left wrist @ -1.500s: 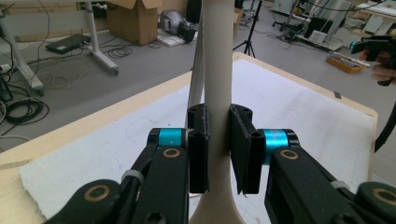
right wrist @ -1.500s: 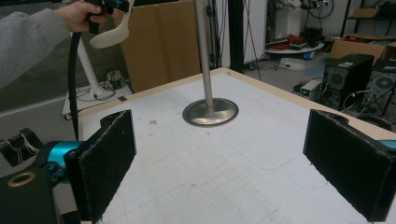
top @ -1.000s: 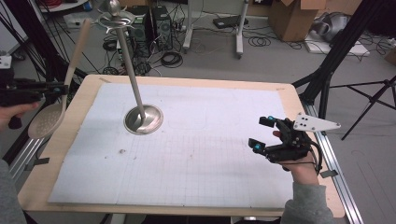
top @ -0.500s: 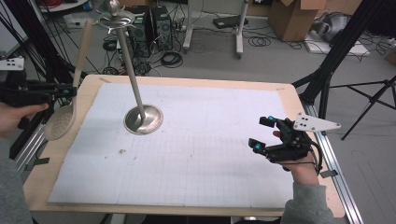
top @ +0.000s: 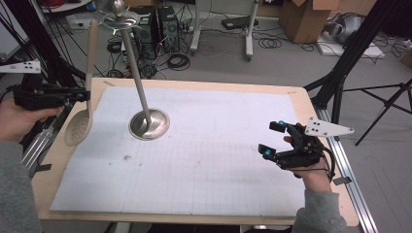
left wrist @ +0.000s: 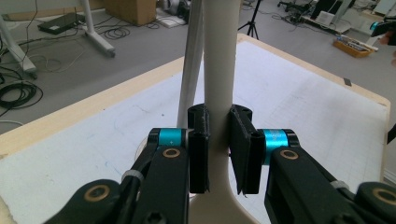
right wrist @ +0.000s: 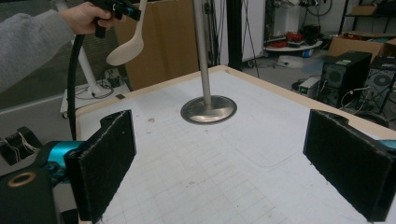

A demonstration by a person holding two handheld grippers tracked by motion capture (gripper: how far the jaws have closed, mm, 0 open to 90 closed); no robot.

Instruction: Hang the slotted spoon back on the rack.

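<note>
My left gripper [top: 86, 95] is shut on the handle of a beige slotted spoon [top: 77, 127] above the table's left edge. The spoon hangs bowl down and its handle rises up past the jaws. In the left gripper view the pads [left wrist: 200, 140] press both sides of the spoon handle [left wrist: 218, 60]. A metal stand [top: 149, 124], with a round base and a tall tilted pole, rests on the white mat [top: 218, 160]. My right gripper [top: 271, 139] is open near the mat's right side, with nothing between its fingers. Beyond its wide pads [right wrist: 100, 163] are the stand [right wrist: 208, 109] and the spoon [right wrist: 126, 49].
A wooden table [top: 320, 145] carries the gridded mat. A small speck [top: 127, 157] lies on the mat's left part. Cables, computer towers [top: 160, 24] and a cardboard box [top: 301, 19] sit on the floor behind. Black tripod legs [top: 350, 63] stand to the right.
My left gripper has carried the spoon rightward, from beyond the table's left edge to over it. The right gripper and the stand have kept still.
</note>
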